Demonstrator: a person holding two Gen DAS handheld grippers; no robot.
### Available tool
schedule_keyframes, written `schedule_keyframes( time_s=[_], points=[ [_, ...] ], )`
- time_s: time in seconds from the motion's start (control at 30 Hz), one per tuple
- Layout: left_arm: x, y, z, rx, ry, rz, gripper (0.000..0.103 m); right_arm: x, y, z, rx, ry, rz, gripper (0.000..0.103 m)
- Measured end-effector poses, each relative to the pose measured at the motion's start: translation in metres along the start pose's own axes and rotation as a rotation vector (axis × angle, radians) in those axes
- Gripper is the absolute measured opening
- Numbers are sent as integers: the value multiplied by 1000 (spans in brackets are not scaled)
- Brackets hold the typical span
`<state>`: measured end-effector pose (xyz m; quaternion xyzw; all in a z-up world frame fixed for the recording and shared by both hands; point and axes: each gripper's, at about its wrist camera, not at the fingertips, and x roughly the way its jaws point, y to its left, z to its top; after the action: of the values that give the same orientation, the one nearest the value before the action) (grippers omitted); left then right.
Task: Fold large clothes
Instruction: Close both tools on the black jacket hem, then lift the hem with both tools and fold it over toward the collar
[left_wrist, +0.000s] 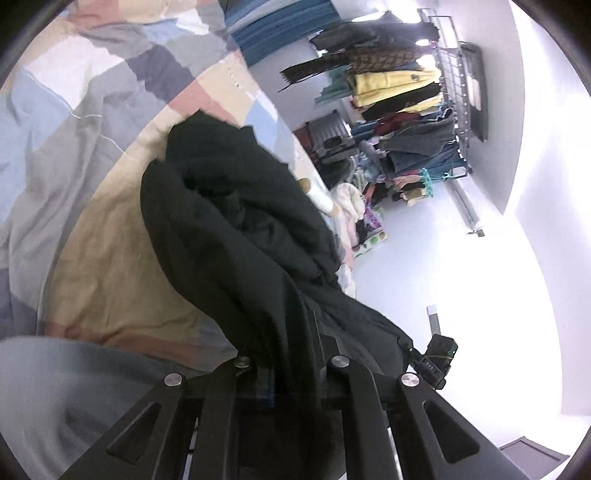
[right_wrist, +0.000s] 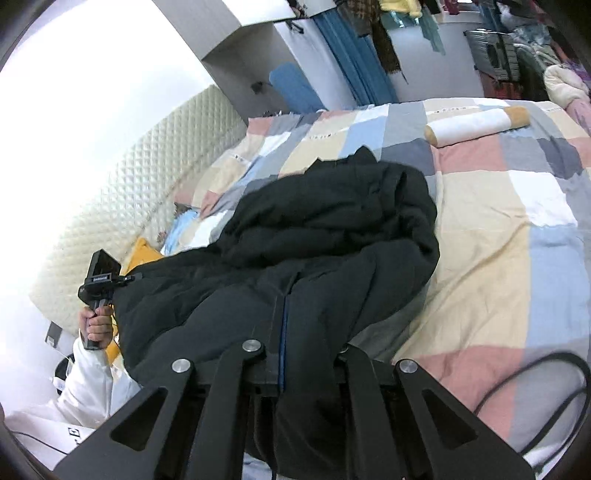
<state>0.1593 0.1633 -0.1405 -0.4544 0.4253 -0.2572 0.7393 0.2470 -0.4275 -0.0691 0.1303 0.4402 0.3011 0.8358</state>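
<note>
Patchwork bedding (right_wrist: 480, 229) fills the right wrist view, with a black coat (right_wrist: 332, 236) heaped at centre frame. Both the left gripper (left_wrist: 291, 354) and right gripper (right_wrist: 295, 354) are clamped on the coat's dark fabric at lower centre.

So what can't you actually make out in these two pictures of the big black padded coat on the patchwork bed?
- Left gripper fingertips: left wrist view, buried in the black padded coat.
- Right gripper fingertips: right wrist view, covered by coat fabric.
- Coat's sleeves and overall shape: both views, bunched into folds.
- Checked patchwork quilt beneath the coat: hidden.
- Clothes on the metal rack: left wrist view, too small and distorted to tell apart.
</note>
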Motion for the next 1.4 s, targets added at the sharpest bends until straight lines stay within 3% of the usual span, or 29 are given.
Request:
schedule_keyframes(
  time_s=[0.2,0.53,0.7,0.77,0.87,0.97,1.13,1.27,1.4],
  points=[
    [-36,-33,-30,62,-27,-13,10,-43,15,-29,71,-103,36,7],
    [-104,-88,-79,186,-54,18,10,-120,68,-81,44,-220,42,8],
    [-104,-95,-74,226,-104,21,11,-124,70,-71,50,-243,30,8],
    [-96,-90,-64,230,-126,-15,11,-119,62,-62,57,-246,15,8],
    [-82,-75,-48,182,-160,-62,11,-100,44,-43,70,-257,-88,8],
    [-64,-72,-27,184,-189,-8,11,-81,21,-28,131,-248,-81,8],
    [-43,-89,13,231,-231,133,11,-65,11,-1,128,-259,-113,8],
    [-31,-113,44,261,-279,215,10,-57,13,24,105,-298,-173,8],
    [-6,-142,73,361,-327,348,11,-42,6,56,96,-337,-240,8]
  ],
)
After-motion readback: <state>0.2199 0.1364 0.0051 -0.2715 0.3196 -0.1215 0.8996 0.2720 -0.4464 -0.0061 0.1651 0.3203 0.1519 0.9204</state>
